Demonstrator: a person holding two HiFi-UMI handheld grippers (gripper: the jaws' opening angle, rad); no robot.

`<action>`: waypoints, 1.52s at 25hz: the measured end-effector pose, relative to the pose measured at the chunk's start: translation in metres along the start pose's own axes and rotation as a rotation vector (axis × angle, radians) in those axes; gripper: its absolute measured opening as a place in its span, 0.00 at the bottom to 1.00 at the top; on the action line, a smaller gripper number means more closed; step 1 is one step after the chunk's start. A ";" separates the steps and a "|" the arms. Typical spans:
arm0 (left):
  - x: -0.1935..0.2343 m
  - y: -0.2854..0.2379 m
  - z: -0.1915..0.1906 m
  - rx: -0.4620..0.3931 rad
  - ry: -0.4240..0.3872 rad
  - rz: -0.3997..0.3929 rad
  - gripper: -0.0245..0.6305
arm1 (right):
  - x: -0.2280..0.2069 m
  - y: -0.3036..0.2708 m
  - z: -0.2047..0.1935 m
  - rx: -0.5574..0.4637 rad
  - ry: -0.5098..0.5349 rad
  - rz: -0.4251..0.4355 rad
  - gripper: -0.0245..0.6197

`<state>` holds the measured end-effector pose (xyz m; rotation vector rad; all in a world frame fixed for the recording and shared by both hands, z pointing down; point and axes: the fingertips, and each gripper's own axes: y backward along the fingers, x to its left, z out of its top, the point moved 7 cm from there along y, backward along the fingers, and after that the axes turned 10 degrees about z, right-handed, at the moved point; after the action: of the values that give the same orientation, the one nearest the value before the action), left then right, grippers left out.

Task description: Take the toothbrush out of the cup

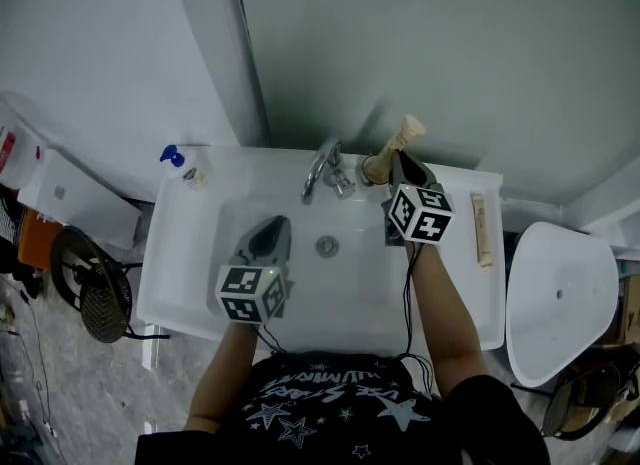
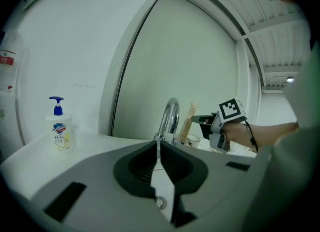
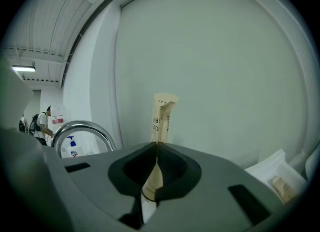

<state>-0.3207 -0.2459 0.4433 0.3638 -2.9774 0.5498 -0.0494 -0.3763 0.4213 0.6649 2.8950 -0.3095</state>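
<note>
At the sink's [image 1: 180, 273] back edge, my right tongs [image 3: 156, 148] are pinching the wrapped toothbrush [image 3: 161, 121], its foot seemingly inside the cup [image 1: 375, 168], while my left tongs [image 2: 159, 161] are hanging pressed together, empty, nearer the front edge; next: a straight lift clear.

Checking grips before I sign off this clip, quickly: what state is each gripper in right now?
Left gripper: closed, holding nothing.
Right gripper: closed on the toothbrush.

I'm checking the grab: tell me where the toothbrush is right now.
In the head view the toothbrush is right of the tap, at the back edge of the sink, clamped in the right gripper by the cup.
</note>
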 end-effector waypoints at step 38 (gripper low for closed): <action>-0.183 0.016 -0.048 0.063 -0.029 -0.160 0.08 | -0.123 0.199 -0.044 0.314 -0.021 0.013 0.07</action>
<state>-0.1451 -0.1743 0.4581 0.6136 -2.9284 0.6269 0.1437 -0.2417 0.4552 0.7191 2.8468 -0.7748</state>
